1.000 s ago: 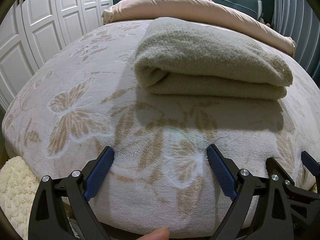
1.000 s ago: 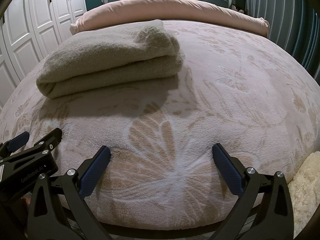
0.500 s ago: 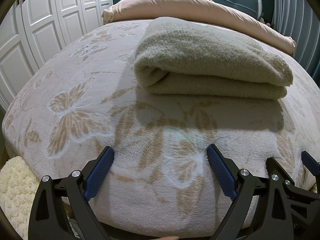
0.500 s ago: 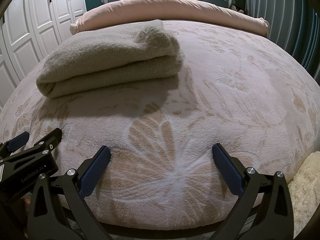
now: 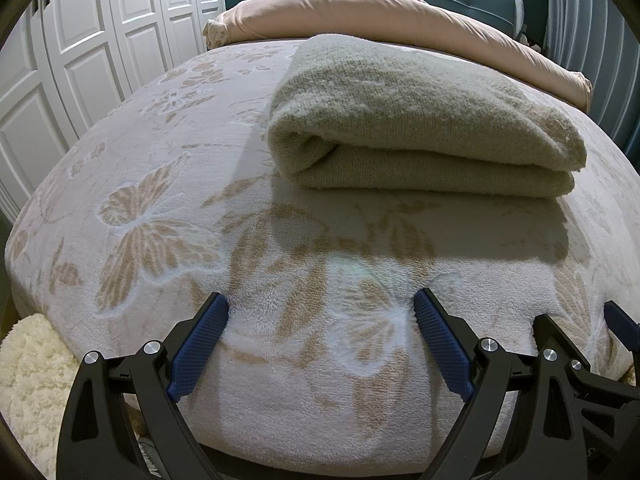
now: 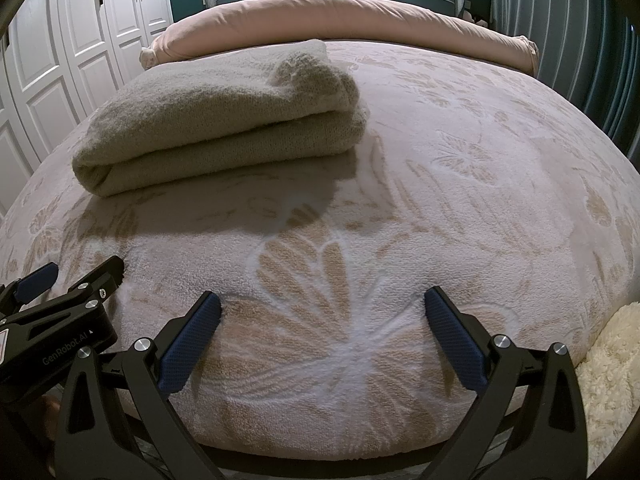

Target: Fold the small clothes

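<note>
Hanging at the near edge of the bed, the left gripper (image 5: 320,308) has its blue pads (image 5: 198,346) spread wide with nothing between them, and the right gripper (image 6: 322,306) beside it is splayed the same way, its jaws empty too. Each tool shows in the other's view: the right one pokes in at the lower right of the left camera, the left one at the lower left of the right camera.

Very little has changed over the last second. Both grippers sit where they were, equally wide, and the only difference is that a fingertip which showed at the bottom edge of the left view a second ago is now out of sight.

Beyond the pads lies the butterfly-patterned blanket (image 5: 168,216) covering the bed, bare in the stretch just ahead of both tools. Farther up, well apart from either gripper, the grey-green knit garment (image 5: 420,120) rests folded into a thick, tidy bundle, its rolled fold facing left and its layers stacked evenly; it has not shifted either. Behind it a pink bolster (image 6: 344,20) runs across the head of the bed, with white wardrobe doors (image 5: 80,60) to the left.

With both tools idle, withdrawn and empty, and the garment already compact, I judge this fold finished.
</note>
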The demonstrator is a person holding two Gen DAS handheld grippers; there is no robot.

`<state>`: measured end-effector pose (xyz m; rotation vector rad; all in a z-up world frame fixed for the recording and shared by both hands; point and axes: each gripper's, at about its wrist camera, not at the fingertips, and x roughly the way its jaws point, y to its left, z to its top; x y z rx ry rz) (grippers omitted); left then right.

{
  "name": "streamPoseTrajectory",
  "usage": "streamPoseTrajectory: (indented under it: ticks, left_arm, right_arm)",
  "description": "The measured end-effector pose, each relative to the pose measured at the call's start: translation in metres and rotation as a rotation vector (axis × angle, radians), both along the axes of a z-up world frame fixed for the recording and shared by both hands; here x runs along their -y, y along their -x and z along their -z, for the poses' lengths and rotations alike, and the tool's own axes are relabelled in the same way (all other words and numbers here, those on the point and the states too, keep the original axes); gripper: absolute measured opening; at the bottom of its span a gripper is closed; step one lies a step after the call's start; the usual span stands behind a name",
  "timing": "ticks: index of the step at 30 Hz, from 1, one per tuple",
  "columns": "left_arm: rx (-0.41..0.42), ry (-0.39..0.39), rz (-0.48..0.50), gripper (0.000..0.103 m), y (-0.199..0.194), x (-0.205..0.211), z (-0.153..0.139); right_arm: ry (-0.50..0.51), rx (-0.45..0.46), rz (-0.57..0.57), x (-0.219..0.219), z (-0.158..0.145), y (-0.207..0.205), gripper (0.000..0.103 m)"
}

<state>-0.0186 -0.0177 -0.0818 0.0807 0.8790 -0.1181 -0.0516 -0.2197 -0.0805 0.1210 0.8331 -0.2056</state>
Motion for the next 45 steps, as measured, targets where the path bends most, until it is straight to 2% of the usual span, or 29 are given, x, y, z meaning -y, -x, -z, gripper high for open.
streamPoseTrajectory:
  ticks: [45]
  left_arm:
    - [0.007, -0.015, 0.003, 0.092, 0.0030, 0.0019, 0.0011]
  right_arm:
    - [0.002, 0.003, 0.002, -0.0015, 0.0011, 0.0003, 0.098]
